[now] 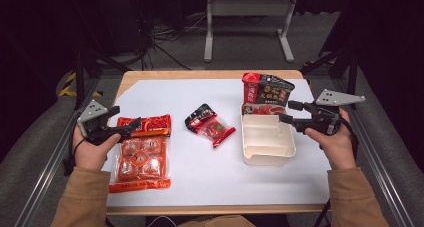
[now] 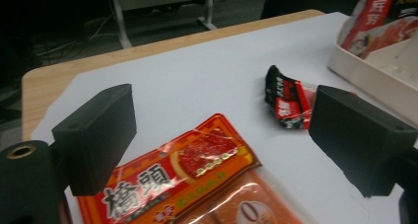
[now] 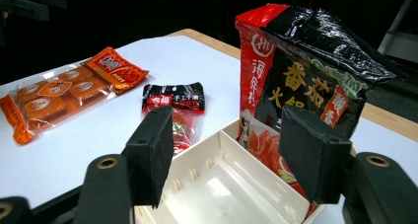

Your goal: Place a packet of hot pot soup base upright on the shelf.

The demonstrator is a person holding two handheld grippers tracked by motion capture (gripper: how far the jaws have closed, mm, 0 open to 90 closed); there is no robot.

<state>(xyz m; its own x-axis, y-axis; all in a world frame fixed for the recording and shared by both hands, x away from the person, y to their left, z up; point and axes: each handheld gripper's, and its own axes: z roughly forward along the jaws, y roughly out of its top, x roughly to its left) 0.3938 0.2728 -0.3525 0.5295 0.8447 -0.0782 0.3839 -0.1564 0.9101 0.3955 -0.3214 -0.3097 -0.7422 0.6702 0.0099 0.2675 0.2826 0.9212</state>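
Observation:
A large orange pack of sealed portions [image 1: 142, 157] lies flat at the left of the white sheet. My left gripper [image 1: 122, 129] hovers over its red top end [image 2: 197, 179], jaws open wide with nothing between them [image 2: 222, 130]. A small red and black packet [image 1: 210, 125] lies mid-table [image 2: 288, 98]. At the right sits a cream divided tray [image 1: 267, 147], and a tall red and black bag [image 1: 267, 92] stands upright in its far end. My right gripper [image 1: 287, 112] is open just above the tray's near compartment [image 3: 222, 189], its jaws [image 3: 229, 145] empty and pointing at the bag [image 3: 305, 76].
A white sheet [image 1: 200, 182] covers most of the wooden table [image 1: 210, 74]. Beyond the far edge stand a metal frame [image 1: 247, 17] and cables on the floor. Aluminium rails run along both sides of the table.

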